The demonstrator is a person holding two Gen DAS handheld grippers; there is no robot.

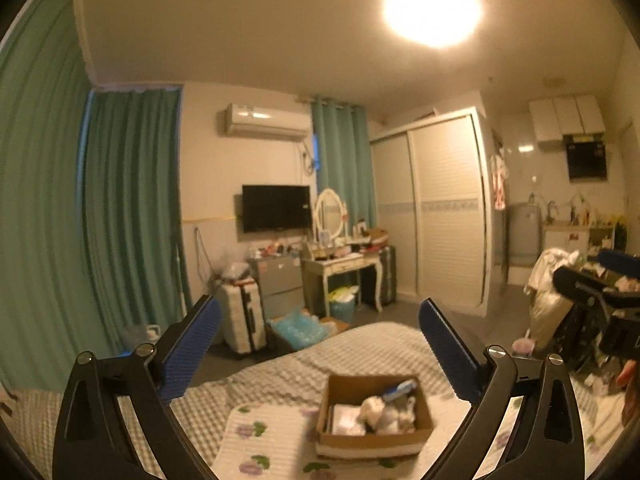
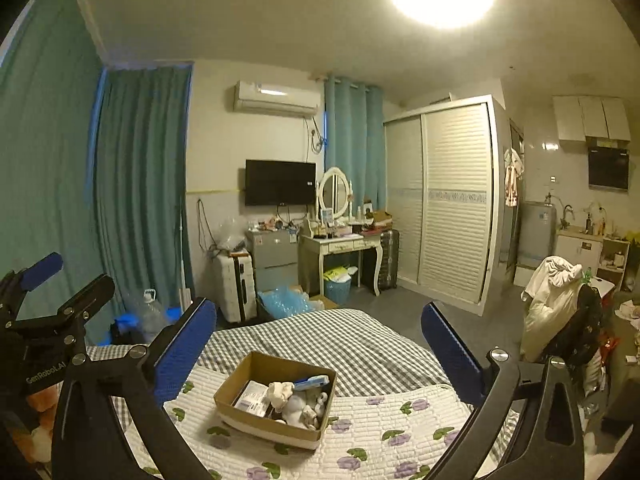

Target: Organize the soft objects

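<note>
Left wrist view shows the left gripper (image 1: 320,344) held above the bed (image 1: 360,344) with its blue jaws spread wide and nothing between them. Just beyond, a cardboard box (image 1: 374,442) rests on a floral quilt (image 1: 268,440), holding white soft objects (image 1: 386,410) and a blue item. Right wrist view shows the right gripper (image 2: 318,344) likewise spread and empty, with the box (image 2: 276,428) near and left of centre.

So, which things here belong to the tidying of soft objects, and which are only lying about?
For the job:
cardboard box
soft white toys inside it
floral quilt under it
left hand-held gripper
right hand-held gripper

Lying about:
suitcase
dressing table
television
blue basket
</note>
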